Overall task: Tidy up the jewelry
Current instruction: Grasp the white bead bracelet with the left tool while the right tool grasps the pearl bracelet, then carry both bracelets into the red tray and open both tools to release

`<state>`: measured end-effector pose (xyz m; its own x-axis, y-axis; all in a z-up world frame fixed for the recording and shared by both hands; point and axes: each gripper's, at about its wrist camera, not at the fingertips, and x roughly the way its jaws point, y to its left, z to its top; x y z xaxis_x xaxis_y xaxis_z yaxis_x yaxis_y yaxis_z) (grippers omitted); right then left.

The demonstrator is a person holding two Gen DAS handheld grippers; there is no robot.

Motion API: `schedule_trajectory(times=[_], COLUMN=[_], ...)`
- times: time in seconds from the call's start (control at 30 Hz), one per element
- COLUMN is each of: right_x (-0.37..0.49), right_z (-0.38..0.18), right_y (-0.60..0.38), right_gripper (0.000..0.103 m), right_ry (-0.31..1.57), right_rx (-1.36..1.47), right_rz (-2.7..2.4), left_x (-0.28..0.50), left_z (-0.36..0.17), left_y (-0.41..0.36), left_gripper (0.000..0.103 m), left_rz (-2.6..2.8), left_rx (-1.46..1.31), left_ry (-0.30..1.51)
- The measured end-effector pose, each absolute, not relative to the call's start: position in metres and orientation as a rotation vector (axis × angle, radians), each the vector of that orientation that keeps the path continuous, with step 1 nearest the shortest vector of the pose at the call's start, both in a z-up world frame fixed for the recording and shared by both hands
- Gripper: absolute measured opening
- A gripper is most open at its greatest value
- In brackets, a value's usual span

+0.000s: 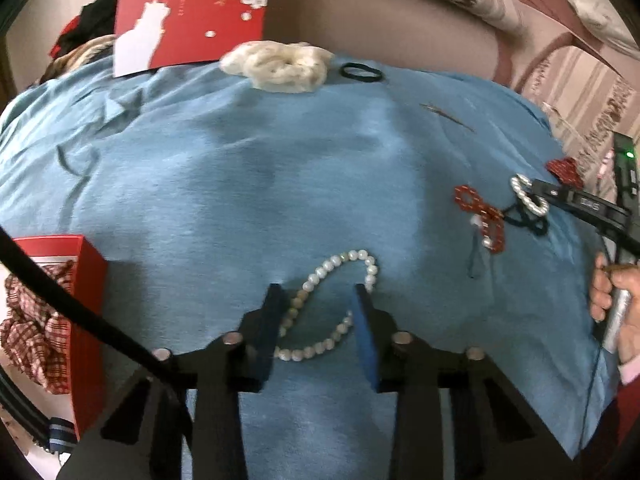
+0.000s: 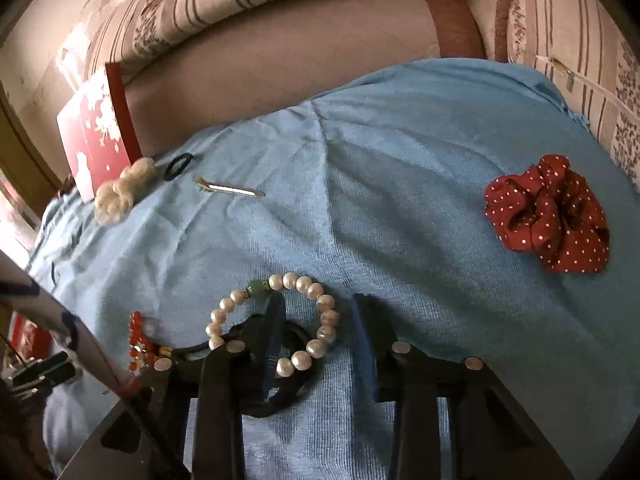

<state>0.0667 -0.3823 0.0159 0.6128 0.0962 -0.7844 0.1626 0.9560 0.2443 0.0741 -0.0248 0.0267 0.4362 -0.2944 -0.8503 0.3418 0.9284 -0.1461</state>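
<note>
Two pearl pieces out on the blue cloth (image 1: 240, 200), one under each tool.

Left wrist view: left gripper (image 1: 319, 292) tilted down over the pearl strand (image 1: 308, 354), jaws spread. A curl of the strand between the fingers, beads just beside both blue pads, no squeeze visible. Far to the left, an open red box (image 1: 86, 280) with checked fabric (image 1: 32, 320) inside. Off to the right, a hand (image 1: 600, 292) around the other tool's handle.

Right wrist view: right gripper (image 2: 318, 300) low over the pearl bracelet (image 2: 325, 302), jaws likewise apart. One finger over the ring's middle, the other outside it above bare cloth, one side of the ring in the gap, not pinched. Under the bracelet, a dark hair tie (image 2: 288, 394); just left of it, a red bead piece (image 2: 138, 340).

Farther off: polka-dot scrunchie (image 2: 548, 216) at right; metal hair clip (image 2: 228, 191), cream scrunchie (image 2: 124, 190) and black elastic (image 2: 178, 166) near the cloth's far edge.
</note>
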Motion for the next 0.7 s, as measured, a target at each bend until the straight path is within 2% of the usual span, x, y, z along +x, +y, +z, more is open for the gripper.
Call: schedule_trajectory(times=[0.17, 0.23, 0.27, 0.3, 0.33, 0.7], right_x=[0.071, 0.072, 0.072, 0.073, 0.073, 0.056], right_z=[0.014, 0.014, 0.014, 0.014, 0.015, 0.062], right_y=[-0.370, -0.366, -0.364, -0.362, -0.360, -0.357], right_gripper=[0.036, 0.030, 0.017, 0.012, 0.012, 0.010], right_ry=[0.929, 0.929, 0.931, 0.933, 0.931, 0.775], right_rx=[0.215, 0.196, 0.196, 0.202, 0.194, 0.290], right_rz=[-0.031, -0.020, 0.001, 0.018, 0.014, 0.056], left_x=[0.072, 0.072, 0.072, 0.071, 0.071, 0.057], left_z=[0.024, 0.024, 0.024, 0.024, 0.025, 0.057], left_y=[-0.030, -0.031, -0.033, -0.035, -0.037, -0.031], left_gripper=[0.031, 0.030, 0.026, 0.009, 0.005, 0.005], left_rz=[-0.402, -0.408, -0.408, -0.416, -0.430, -0.413], left_rx=[0.072, 0.071, 0.075, 0.077, 0.068, 0.014], left_ry=[1.036, 1.035, 1.033, 1.031, 1.038, 0.959])
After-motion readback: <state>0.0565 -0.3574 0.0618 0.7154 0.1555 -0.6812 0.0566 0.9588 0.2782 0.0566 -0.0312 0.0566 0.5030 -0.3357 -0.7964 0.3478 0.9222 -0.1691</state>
